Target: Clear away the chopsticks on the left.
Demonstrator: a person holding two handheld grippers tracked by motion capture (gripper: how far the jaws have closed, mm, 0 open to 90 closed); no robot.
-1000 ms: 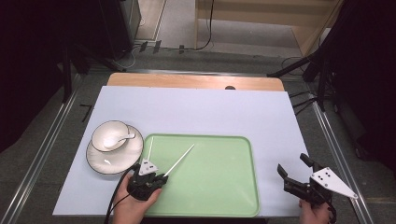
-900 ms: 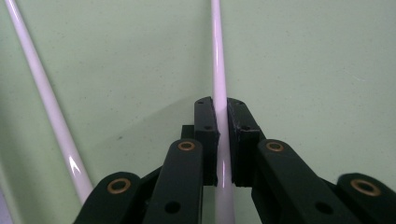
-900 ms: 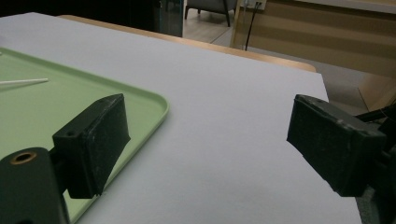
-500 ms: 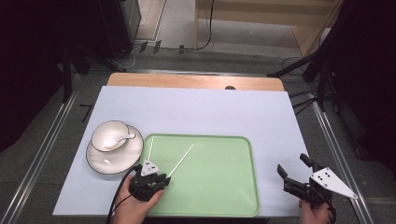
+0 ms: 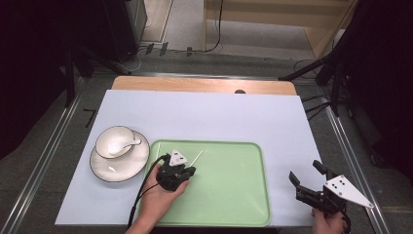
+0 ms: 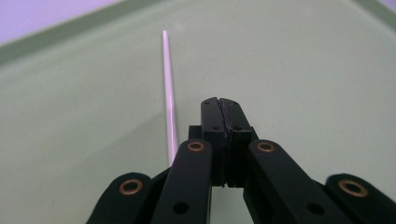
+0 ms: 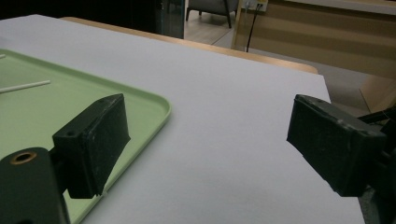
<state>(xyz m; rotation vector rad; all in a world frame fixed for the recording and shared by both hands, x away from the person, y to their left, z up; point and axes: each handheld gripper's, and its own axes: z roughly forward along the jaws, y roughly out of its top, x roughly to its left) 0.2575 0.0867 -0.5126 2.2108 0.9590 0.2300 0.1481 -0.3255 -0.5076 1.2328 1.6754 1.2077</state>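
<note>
A thin white stick [image 5: 197, 157] lies on the green tray [image 5: 234, 195] near its far left corner. My left gripper [image 5: 190, 170] rests on the tray with its jaws pressed shut and nothing between them. In the left gripper view the stick [image 6: 169, 93] runs along the tray [image 6: 303, 70] just left of the shut left gripper [image 6: 219, 103] and passes under the left arm of the linkage. My right gripper [image 5: 304, 170] stands open over the white table cover right of the tray. The right gripper view shows the right gripper [image 7: 210, 116] wide open and empty.
A white cup [image 5: 114, 141] with a spoon [image 5: 129, 144] in it sits on a saucer [image 5: 119, 168] left of the tray. The white cover [image 5: 219, 117] spreads behind the tray. Beyond its far edge is a wooden strip [image 5: 195, 85], and metal rails flank the table.
My left gripper has slid forward and a little right along the stick, covering more of its near end. The right gripper has stayed put.
</note>
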